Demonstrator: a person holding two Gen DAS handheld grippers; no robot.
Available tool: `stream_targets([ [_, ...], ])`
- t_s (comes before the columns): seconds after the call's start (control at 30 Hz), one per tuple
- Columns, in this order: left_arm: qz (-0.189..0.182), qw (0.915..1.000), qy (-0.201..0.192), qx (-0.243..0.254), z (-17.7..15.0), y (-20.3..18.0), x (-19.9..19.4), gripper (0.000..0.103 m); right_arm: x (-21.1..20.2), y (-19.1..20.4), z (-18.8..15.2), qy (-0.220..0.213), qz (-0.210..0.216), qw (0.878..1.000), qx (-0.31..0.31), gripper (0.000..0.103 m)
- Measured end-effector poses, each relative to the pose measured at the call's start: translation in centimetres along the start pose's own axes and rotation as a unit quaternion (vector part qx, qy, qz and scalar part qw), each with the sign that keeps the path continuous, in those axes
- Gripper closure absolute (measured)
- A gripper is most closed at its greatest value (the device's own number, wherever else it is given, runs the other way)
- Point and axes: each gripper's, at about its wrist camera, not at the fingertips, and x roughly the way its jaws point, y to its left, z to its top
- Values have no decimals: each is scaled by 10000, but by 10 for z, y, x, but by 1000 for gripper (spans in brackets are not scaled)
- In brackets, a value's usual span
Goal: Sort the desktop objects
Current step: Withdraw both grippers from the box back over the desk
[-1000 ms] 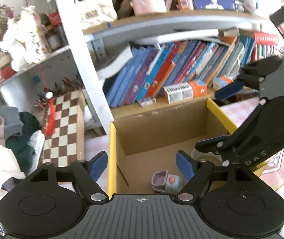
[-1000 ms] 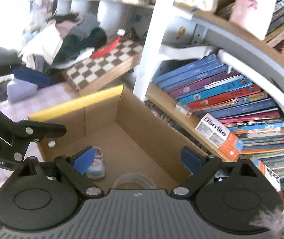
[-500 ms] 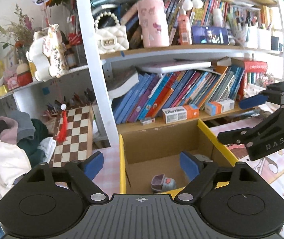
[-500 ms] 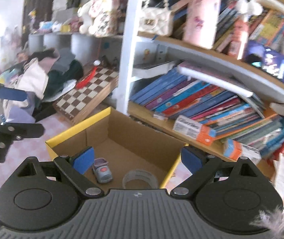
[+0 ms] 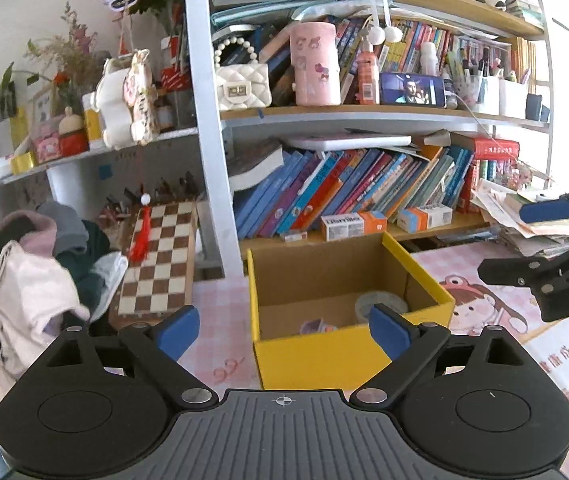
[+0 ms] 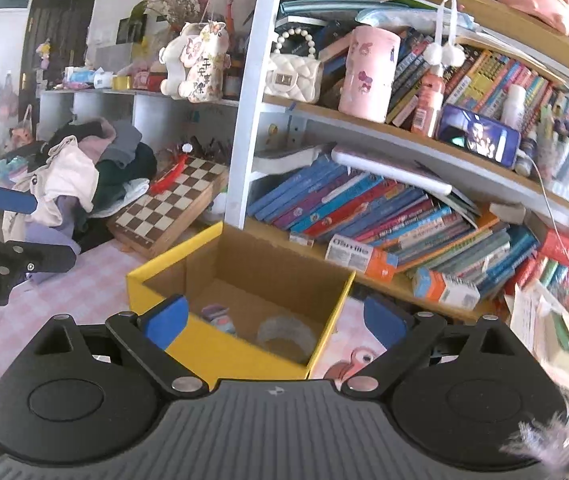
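A yellow cardboard box (image 5: 324, 354) stands open on the pink desk mat, also in the right wrist view (image 6: 244, 350). Inside lie a clear tape roll (image 5: 380, 305) (image 6: 286, 334) and a small purple toy (image 5: 316, 326) (image 6: 216, 316). My left gripper (image 5: 284, 332) is open and empty, held just before the box's front wall. My right gripper (image 6: 274, 320) is open and empty, above and in front of the box's near corner. The right gripper also shows at the right edge of the left wrist view (image 5: 548, 248).
A bookshelf with leaning books (image 5: 348, 192) and small cartons (image 5: 352, 226) stands behind the box. A chessboard (image 5: 160, 260) leans at the left by a pile of clothes (image 5: 32, 280). Loose papers (image 5: 524, 220) are stacked at the right.
Both grippers have drawn back and up from over the box; the box now looks smaller and farther away. The tape roll and toy stay inside.
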Motion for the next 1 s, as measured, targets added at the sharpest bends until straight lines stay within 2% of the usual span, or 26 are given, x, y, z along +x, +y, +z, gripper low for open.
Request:
stream_targets([
  [0.1,14,10000,12,-36,-10,1,-11,9,-10,9,-12,70,-86,9999,109,6],
  [0.23,177,9998,4,63,-29,1,-24,6,-24,26,-33,127,-407,9991,-65,4],
  [0.33,250,9996,140,51,-44,4,-30,6,-31,35,-48,255,-496,9984,-2,4],
  [0.63,151,9985,521,-123,-82,6,-41,6,-41,69,-90,700,-617,9956,-88,4],
  [1.0,-1,9965,838,77,-111,-4,-41,5,-33,86,-122,1290,-740,9860,750,3],
])
